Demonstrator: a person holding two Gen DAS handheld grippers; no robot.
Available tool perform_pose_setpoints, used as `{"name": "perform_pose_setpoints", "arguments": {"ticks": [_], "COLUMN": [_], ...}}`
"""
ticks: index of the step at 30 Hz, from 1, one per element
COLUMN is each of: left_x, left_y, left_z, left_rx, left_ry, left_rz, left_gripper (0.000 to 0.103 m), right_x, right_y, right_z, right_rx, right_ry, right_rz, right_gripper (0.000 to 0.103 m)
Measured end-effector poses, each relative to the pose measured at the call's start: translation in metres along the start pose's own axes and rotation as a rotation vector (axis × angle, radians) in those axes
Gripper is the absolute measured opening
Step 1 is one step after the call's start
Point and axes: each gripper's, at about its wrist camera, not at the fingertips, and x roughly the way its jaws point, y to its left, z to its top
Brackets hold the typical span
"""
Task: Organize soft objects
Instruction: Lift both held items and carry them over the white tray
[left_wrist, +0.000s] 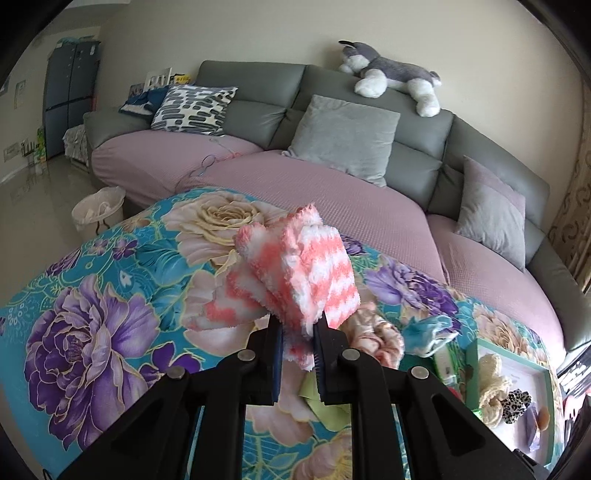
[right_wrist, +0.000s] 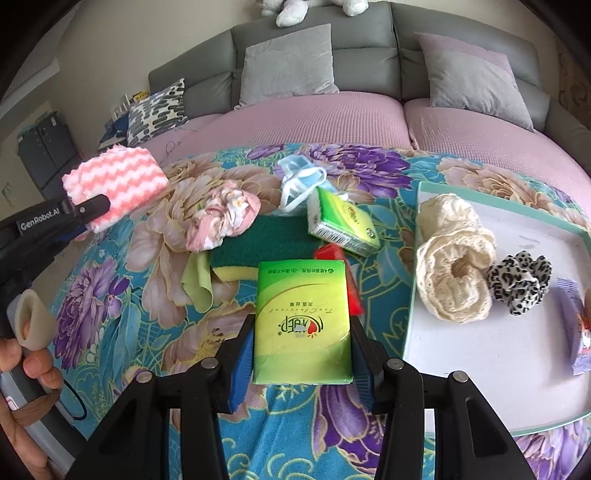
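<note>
My left gripper is shut on a fluffy pink-and-white zigzag cloth, lifted above the floral blanket. The right wrist view shows the same cloth at the far left, in that left gripper. My right gripper is shut on a green tissue pack, its blue pads against the pack's long sides. To the right lies a white tray with a teal rim, holding cream lace scrunchies and a leopard-print scrunchie.
On the blanket lie a second tissue pack, a face mask, a pink floral cloth, a green sponge and a yellow-green rag. Behind stands a grey sofa with cushions and a plush dog. A waste basket stands left.
</note>
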Motion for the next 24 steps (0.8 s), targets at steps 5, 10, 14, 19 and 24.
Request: {"name": "perform_pose_setpoints", "arguments": {"ticks": [5,10,14,19,24], "left_x": [-0.007,-0.011,-0.012,-0.015,-0.020], "left_y": [-0.016,-0.034,-0.053,-0.078,-0.101], "left_z": [-0.001,-0.005,-0.010,-0.017,-0.024], "left_rx": [0.031,0.066,0.101,0.147,0.187], "left_ry": [-0.013,-0.013,-0.001,0.011,0.018], "left_rz": [-0.021,-0.050,-0.093,-0.145,-0.192], "left_gripper": [0.015,0.015,0.015,0.015,0.015], "right_x": [-0.015,-0.030,-0.043,-0.059,-0.067], "right_y": [-0.008,-0.019,-0.040,-0.076,-0.113], "right_z": [0.002,0.004,0.003,-0.001,-0.008], "right_rx": [0.019,0.036,0.073,0.135,0.208], "right_ry": [-0.042,-0.076,-0.103,-0.127,-0.113], "right_rz": [0.025,0.012,-0.027,-0.102,-0.178], "right_gripper": [0.049,0.049,0.049,0.049,0.049]}}
